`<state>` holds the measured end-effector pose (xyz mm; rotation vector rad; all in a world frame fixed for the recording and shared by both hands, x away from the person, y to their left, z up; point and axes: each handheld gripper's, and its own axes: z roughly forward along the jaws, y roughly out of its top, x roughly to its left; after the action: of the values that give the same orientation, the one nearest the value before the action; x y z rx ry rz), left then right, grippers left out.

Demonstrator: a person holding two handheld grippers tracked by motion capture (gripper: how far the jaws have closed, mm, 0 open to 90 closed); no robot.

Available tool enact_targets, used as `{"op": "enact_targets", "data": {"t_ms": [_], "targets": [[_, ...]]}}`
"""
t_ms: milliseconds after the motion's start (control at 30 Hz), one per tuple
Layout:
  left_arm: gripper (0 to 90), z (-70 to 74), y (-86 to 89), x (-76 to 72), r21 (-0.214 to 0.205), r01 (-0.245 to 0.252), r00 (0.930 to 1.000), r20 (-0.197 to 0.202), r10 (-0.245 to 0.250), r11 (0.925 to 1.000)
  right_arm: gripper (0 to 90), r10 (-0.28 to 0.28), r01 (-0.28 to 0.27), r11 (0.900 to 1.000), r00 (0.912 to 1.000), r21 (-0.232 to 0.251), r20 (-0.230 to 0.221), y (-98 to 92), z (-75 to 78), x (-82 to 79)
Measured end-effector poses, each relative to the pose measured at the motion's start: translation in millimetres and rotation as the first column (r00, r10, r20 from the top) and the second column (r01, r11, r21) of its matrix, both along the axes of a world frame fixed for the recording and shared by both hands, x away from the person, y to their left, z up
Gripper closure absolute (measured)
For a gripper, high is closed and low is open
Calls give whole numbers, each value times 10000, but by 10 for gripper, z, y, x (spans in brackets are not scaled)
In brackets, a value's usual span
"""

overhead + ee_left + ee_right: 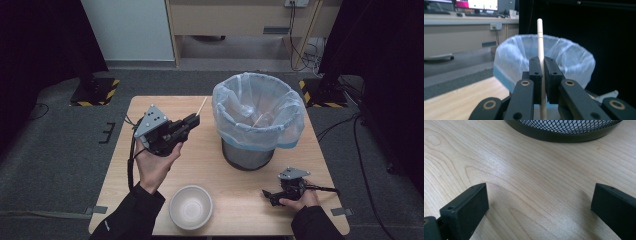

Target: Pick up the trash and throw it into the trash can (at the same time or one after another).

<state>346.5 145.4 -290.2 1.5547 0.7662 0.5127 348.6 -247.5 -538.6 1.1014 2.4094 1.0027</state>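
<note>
The left gripper has its two black jaws pressed together on a thin, pale wooden stick, pinching it near the lower part of its length. In the left gripper view the stick rises straight up between the jaws, its upper end standing well clear of them and its lower end running down out of the picture. The high view shows the person's left hand holding this gripper raised above the left half of the light wooden bench, jaws aimed toward the bin, with the stick slanting up and away from them.

Just beyond the stick stands a round black wire-mesh waste bin lined with a translucent pale blue plastic bag; the bag's edge is folded over the rim, and another thin pale stick lies inside it. The bin sits toward the far right of the bench.

The right gripper lies low at the bench's near right corner under the person's right hand. Its jaws are spread wide with nothing between them, bare wood showing in the gap and the bin's black base close ahead.

A round white bowl stands at the near edge of the bench, between the two arms.
</note>
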Motion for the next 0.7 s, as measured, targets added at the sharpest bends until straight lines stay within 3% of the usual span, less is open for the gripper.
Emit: {"op": "enact_targets", "data": {"t_ms": [267, 700], "targets": [[851, 234, -148, 124, -72, 10, 9986, 535, -6, 10000, 15, 2, -2, 10000, 10000, 2, 1, 0, 0, 0], [851, 528, -458, 296, -83, 315, 9907, 1326, -301, 9995, 15, -11, 11, 10000, 10000, 17, 3, 1, 0, 1]]}}
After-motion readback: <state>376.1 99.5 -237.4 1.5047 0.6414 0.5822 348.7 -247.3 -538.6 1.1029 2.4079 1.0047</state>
